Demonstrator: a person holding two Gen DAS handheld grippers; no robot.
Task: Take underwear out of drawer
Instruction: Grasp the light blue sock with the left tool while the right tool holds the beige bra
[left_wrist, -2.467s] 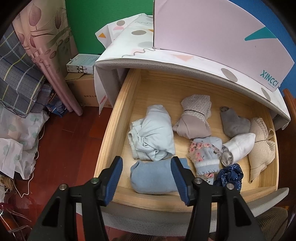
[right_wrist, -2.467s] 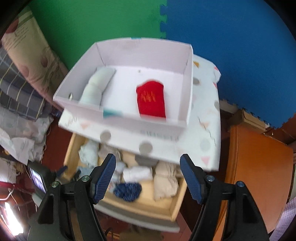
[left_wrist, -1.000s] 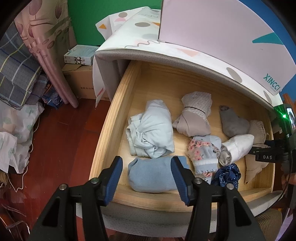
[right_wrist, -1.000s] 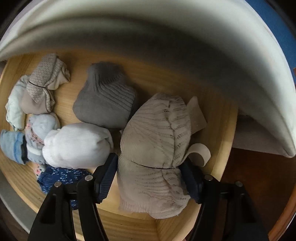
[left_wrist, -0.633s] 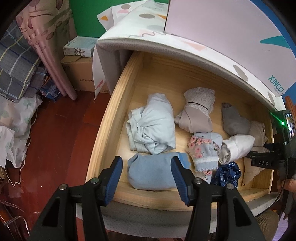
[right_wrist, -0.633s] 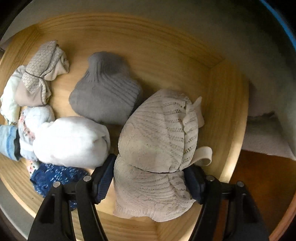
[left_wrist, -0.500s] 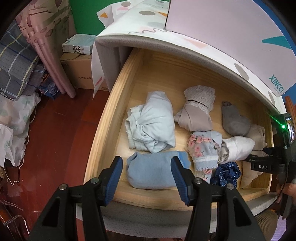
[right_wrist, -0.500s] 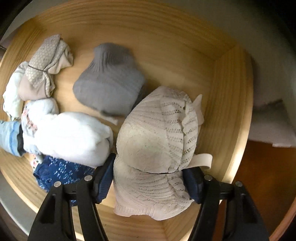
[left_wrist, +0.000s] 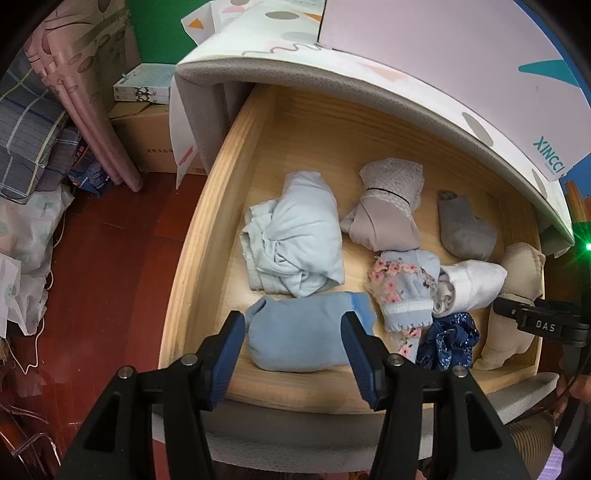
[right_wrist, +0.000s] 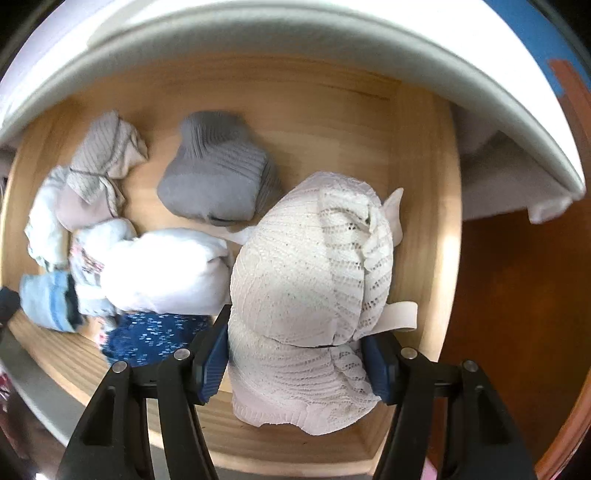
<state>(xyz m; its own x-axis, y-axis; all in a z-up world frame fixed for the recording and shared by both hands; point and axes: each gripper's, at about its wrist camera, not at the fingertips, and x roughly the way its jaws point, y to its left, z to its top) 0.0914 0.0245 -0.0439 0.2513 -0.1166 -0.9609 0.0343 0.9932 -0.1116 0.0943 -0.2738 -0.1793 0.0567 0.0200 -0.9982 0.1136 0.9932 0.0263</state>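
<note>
One drawer (left_wrist: 207, 236) holds nine rolled garments (left_wrist: 295, 236).

Both wrist views face steeply down, sharing the drawer (left_wrist: 207, 221), right nearer

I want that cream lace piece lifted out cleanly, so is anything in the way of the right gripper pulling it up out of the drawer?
Nothing visible. The right gripper is closing around the cream lace piece, and the drawer is open above it.
</note>
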